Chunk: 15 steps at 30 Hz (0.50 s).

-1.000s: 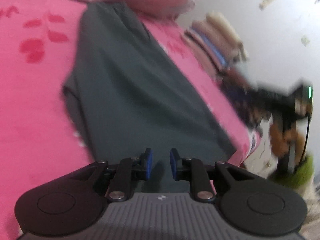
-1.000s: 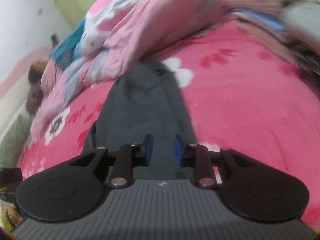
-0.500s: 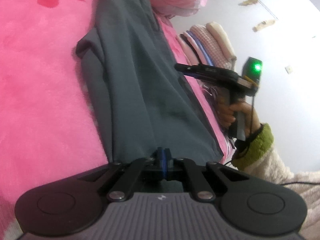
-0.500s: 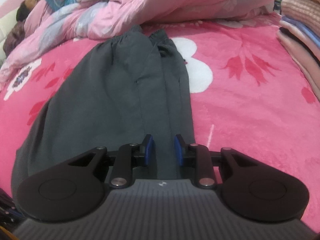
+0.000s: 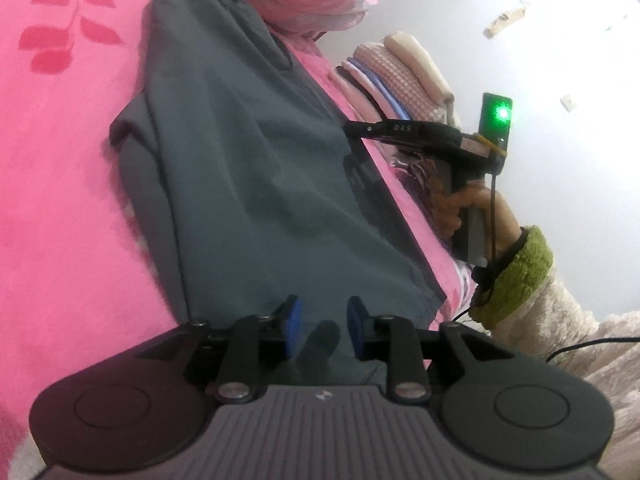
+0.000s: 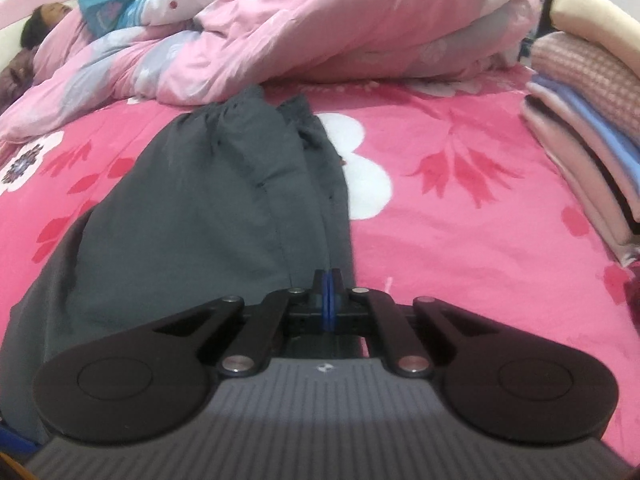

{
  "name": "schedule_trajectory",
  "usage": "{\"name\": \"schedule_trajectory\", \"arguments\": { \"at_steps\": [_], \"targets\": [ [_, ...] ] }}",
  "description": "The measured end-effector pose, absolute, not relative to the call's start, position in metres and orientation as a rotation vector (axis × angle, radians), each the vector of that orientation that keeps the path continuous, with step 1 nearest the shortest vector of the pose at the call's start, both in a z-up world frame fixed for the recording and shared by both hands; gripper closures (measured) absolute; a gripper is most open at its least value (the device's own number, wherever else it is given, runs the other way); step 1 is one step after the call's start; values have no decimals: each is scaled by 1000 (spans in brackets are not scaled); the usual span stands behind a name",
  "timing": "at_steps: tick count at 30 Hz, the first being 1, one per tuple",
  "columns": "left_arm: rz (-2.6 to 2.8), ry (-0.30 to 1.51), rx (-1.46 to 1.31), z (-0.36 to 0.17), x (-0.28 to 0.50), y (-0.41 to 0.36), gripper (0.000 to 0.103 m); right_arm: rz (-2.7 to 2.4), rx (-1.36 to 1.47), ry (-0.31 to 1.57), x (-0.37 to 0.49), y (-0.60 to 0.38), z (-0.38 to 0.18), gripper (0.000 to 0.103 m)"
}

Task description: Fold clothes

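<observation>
Bed (image 6: 460,216): pink cover with red leaves and white flowers; carries everything below.
Quilt (image 6: 320,36): pale pink, bunched along the far edge of the bed, touching the waistband.
Trousers (image 6: 192,216): dark grey, laid flat lengthwise on the bed, waistband toward the quilt, hem at the near edge; in the left view (image 5: 256,168) one leg lies over the other.
Stack (image 6: 588,120): folded cream, pink and blue cloths at the right edge of the bed.
Left gripper (image 5: 323,330): blue pads spread apart, over the trouser hem at the near edge; nothing between them.
Right gripper (image 6: 329,300): pads pressed together at the trousers' right edge; whether cloth is caught between them cannot be told. In the left view (image 5: 358,130) its tip meets that edge.
</observation>
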<state>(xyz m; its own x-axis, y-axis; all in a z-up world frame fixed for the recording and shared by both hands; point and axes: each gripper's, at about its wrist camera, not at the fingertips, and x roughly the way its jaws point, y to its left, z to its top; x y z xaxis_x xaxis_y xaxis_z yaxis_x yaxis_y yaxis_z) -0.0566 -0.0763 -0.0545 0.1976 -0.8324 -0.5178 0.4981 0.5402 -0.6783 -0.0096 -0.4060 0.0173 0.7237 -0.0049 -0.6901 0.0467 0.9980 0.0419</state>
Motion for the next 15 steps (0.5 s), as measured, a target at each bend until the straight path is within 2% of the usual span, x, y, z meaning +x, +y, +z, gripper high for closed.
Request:
{"name": "schedule_trajectory", "arguments": {
  "at_steps": [4, 15],
  "targets": [
    [-961, 984, -404, -55, -56, -79, 76, -70, 39, 807, -4, -408, -1, 103],
    [-988, 972, -428, -61, -51, -80, 76, -55, 99, 798, -5, -424, 74, 100]
  ]
}}
